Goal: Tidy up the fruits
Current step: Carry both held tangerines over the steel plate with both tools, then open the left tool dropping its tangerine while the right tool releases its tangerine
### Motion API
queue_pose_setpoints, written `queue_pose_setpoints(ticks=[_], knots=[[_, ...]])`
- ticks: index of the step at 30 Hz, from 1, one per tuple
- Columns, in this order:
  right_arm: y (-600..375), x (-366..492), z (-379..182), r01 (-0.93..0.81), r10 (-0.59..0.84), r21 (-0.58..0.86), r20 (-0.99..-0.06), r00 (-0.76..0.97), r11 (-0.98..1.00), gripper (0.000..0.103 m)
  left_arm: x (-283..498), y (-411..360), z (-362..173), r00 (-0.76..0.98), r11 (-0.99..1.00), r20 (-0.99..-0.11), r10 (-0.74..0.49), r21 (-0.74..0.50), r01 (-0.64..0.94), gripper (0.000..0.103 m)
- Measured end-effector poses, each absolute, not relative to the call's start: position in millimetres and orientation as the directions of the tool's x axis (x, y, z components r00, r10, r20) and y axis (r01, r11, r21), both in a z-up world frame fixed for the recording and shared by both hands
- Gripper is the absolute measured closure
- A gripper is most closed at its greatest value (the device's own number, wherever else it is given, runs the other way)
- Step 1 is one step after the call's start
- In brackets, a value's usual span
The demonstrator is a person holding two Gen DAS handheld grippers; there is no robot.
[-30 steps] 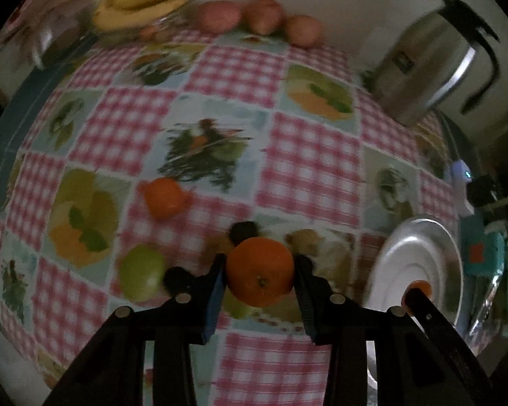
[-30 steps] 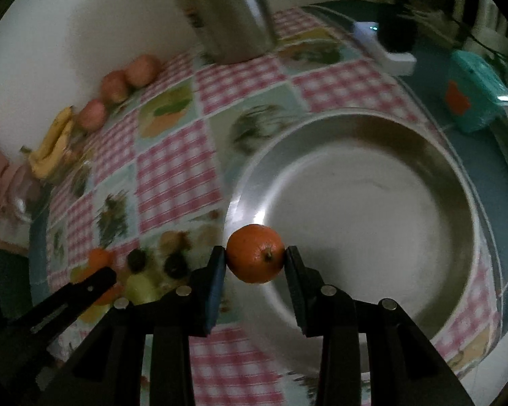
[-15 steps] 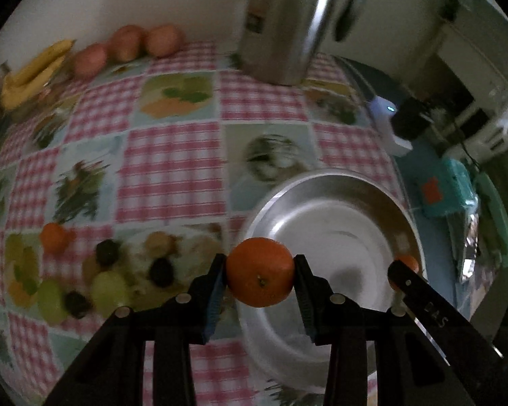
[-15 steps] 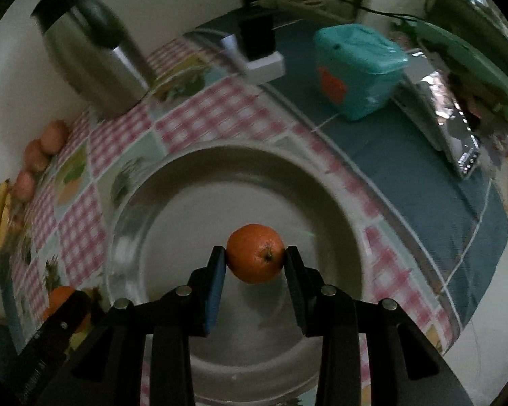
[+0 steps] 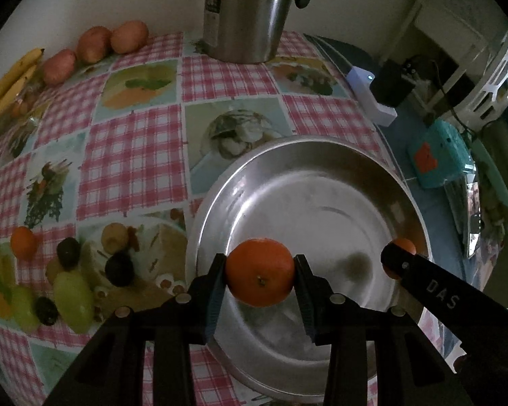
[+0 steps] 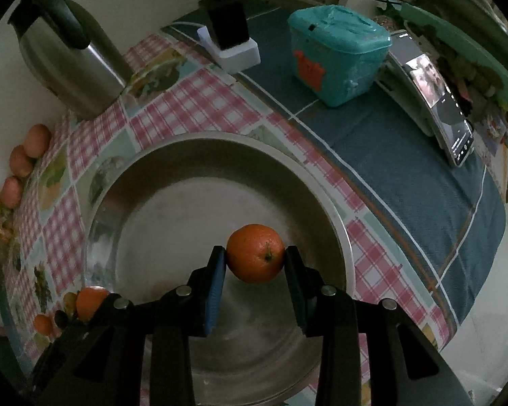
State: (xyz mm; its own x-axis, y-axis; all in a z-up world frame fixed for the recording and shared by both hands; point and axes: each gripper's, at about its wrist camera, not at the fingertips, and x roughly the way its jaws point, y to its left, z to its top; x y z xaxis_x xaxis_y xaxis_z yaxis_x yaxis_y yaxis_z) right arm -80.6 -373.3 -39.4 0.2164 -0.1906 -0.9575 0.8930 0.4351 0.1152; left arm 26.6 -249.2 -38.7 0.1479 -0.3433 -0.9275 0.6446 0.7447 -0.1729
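Note:
My left gripper (image 5: 260, 279) is shut on an orange (image 5: 260, 276) and holds it over the near left part of a large steel plate (image 5: 321, 182). My right gripper (image 6: 255, 264) is shut on a second orange (image 6: 255, 257) over the middle of the same plate (image 6: 172, 176). The right gripper's finger (image 5: 423, 284) with its orange (image 5: 404, 245) shows at the plate's right rim in the left wrist view. The left-held orange (image 6: 91, 301) shows at lower left in the right wrist view. A small orange (image 5: 23, 242) lies on the checked tablecloth at far left.
A steel kettle (image 5: 250, 10) stands behind the plate. Three reddish fruits (image 5: 94, 44) and bananas (image 5: 10, 77) line the far wall. A green fruit (image 5: 72, 296) lies left of the plate. A teal box (image 6: 335, 54), a charger (image 6: 230, 40) and a phone (image 6: 437, 98) sit on the blue cloth.
Both grippers have swung right and forward with their oranges, from beside the plate to over it. The plate now fills much more of both views.

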Motion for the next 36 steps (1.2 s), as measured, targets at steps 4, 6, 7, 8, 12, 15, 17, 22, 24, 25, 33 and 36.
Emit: queue_pose_setpoints(ticks=[4,6,7,8,12,15,17,22,24,25,33,36], knots=[[-372.9,-80.8,-40.6,0.892,-0.184,0.112,-0.960,0.210,0.438,0.066,25.6,-248.8,-41.1,0.135,0.743,-0.932,-0.336,-0.174,0.646,0.061],[-372.1,-80.2,-40.7,0.891,-0.181,0.110,-0.961,0.209,0.441,0.066,26.3,-249.2,-40.8,0.134,0.744,-0.933,-0.334,-0.174,0.645,0.061],[-372.2,-79.0,-41.3,0.889,-0.180,0.108,-0.962,0.207,0.444,0.066,26.3,-249.2,-41.3,0.132,0.745,-0.934,-0.331,-0.173,0.645,0.061],[-372.0,-78.0,-42.2,0.888,-0.180,0.105,-0.962,0.204,0.447,0.066,26.5,-249.5,-41.7,0.131,0.745,-0.935,-0.329,-0.172,0.644,0.061],[-370.5,-75.8,-45.8,0.884,-0.169,0.097,-0.966,0.194,0.457,0.066,26.7,-250.1,-42.8,0.130,0.747,-0.937,-0.323,-0.169,0.643,0.061],[-369.3,-74.3,-47.8,0.882,-0.165,0.095,-0.968,0.191,0.461,0.066,26.4,-250.0,-43.0,0.129,0.747,-0.938,-0.322,-0.168,0.643,0.061],[-368.8,-73.2,-49.6,0.881,-0.163,0.092,-0.969,0.187,0.464,0.066,26.5,-250.0,-44.5,0.125,0.749,-0.940,-0.316,-0.166,0.642,0.061],[-368.4,-72.3,-56.1,0.882,-0.148,0.087,-0.974,0.173,0.463,0.065,27.5,-249.2,-47.2,0.120,0.754,-0.945,-0.305,-0.163,0.637,0.061],[-368.1,-72.1,-56.1,0.882,-0.151,0.083,-0.974,0.171,0.464,0.065,26.9,-249.6,-46.4,0.131,0.754,-0.945,-0.298,-0.149,0.640,0.060],[-367.9,-72.2,-55.8,0.882,-0.152,0.081,-0.974,0.169,0.465,0.065,26.8,-249.6,-46.0,0.135,0.754,-0.946,-0.296,-0.145,0.640,0.060],[-368.5,-71.0,-44.8,0.877,-0.181,0.083,-0.965,0.189,0.474,0.054,25.4,-247.2,-34.9,0.145,0.746,-0.935,-0.324,-0.158,0.646,0.048],[-369.0,-71.1,-35.8,0.877,-0.199,0.090,-0.958,0.205,0.472,0.053,25.9,-245.5,-27.8,0.156,0.747,-0.930,-0.333,-0.160,0.645,0.044]])
